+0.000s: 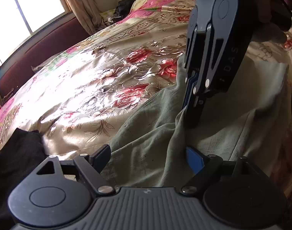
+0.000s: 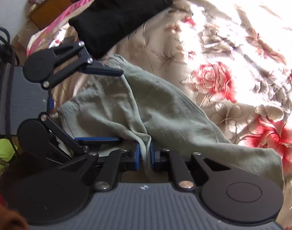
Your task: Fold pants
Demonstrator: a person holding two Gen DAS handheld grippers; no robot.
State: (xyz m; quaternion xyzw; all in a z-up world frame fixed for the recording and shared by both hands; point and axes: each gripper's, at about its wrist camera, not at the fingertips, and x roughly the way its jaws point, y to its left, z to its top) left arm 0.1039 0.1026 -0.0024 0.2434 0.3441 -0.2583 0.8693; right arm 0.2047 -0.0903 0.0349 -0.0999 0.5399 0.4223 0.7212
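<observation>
The pale green pants (image 1: pixel 155 134) are lying crumpled on the flowered bedspread (image 1: pixel 88 80). The right gripper (image 2: pixel 145 151) is pinching a fold of them; the left gripper (image 1: pixel 147 158) is standing open over the cloth. Only the left wrist view is showing the window (image 1: pixel 27 9) and the letters "DAS" on the right gripper. The right wrist view is showing the whole black garment (image 2: pixel 117 15).

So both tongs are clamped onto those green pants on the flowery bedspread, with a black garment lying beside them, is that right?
Not quite: only the right tongs are clamped on the green pants. The left tongs stand wide open around the cloth, as the right wrist view shows. The rest holds: the pants lie on the flowery bedspread, with the black garment beside them.
</observation>
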